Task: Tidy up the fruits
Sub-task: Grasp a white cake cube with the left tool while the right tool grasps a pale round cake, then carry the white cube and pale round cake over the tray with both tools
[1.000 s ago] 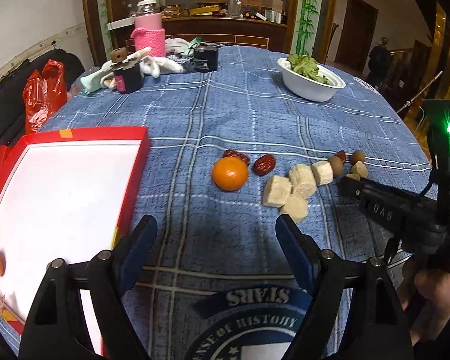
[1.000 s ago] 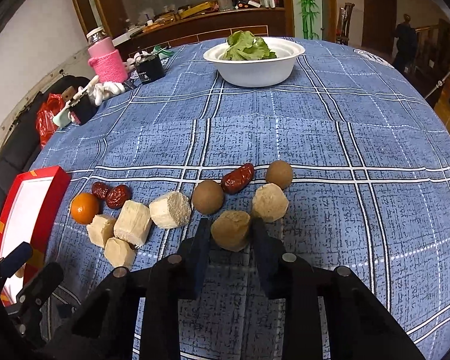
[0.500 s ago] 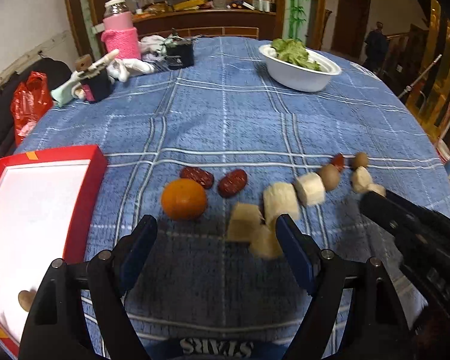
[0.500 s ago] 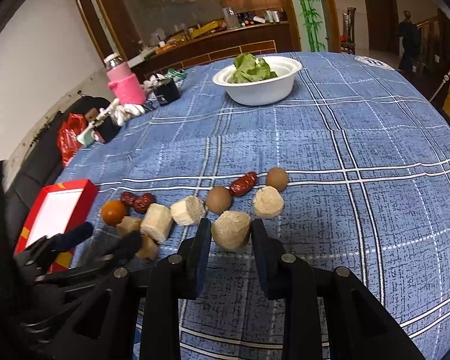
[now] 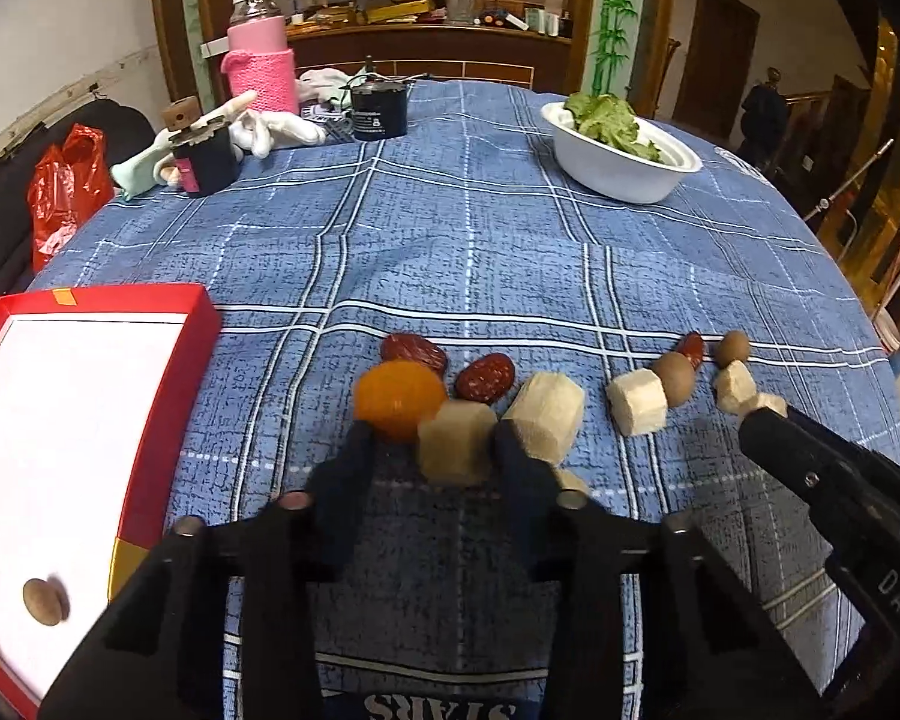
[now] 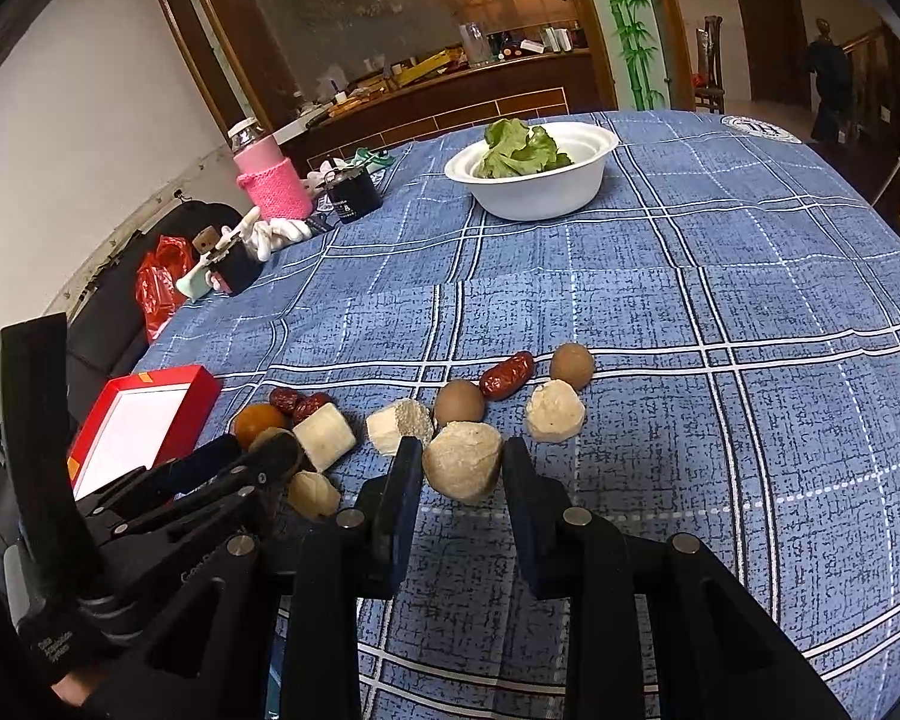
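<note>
My left hand-held gripper point(image 5: 429, 453) is closing on a pale fruit chunk point(image 5: 457, 441) just beside the orange point(image 5: 399, 399). My right hand-held gripper point(image 6: 462, 465) grips another chunk point(image 6: 463, 459) — farther from the orange.

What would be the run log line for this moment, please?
left gripper: closing, pale chunk between fingers | right gripper: shut on beige chunk | red tray: one brown fruit inside
</note>
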Available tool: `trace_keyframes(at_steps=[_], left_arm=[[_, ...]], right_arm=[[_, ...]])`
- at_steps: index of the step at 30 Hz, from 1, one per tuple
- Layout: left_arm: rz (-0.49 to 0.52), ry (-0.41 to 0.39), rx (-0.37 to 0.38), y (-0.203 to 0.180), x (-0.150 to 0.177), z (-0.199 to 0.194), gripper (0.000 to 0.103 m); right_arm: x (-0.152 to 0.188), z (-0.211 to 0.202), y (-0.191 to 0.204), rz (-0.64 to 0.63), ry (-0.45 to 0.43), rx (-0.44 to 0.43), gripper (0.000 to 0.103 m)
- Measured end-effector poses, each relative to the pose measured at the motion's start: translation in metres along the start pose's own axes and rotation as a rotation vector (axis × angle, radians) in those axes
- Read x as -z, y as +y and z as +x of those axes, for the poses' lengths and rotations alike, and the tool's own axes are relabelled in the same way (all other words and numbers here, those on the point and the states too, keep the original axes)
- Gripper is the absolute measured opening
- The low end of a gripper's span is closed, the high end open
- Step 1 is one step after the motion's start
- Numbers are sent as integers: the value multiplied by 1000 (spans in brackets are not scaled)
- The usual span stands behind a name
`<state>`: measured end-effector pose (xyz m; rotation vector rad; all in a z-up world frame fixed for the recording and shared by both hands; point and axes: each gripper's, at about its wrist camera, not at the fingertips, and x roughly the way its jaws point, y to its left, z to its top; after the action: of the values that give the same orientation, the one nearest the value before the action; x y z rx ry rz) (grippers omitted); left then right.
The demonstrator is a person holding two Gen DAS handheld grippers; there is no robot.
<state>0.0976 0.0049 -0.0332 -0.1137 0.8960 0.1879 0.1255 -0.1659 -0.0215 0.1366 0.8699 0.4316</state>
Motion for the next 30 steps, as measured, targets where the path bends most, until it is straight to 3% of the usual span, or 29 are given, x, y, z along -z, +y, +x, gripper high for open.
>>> trace_keyframes(at_steps=[17, 30], left_arm=[[-35, -46, 86, 22, 28, -48, 20], [-83, -38, 52, 50, 60, -82, 20]], right_arm=[[7, -9, 19, -55, -4, 16, 28], [55, -35, 54, -132, 33, -4, 28]])
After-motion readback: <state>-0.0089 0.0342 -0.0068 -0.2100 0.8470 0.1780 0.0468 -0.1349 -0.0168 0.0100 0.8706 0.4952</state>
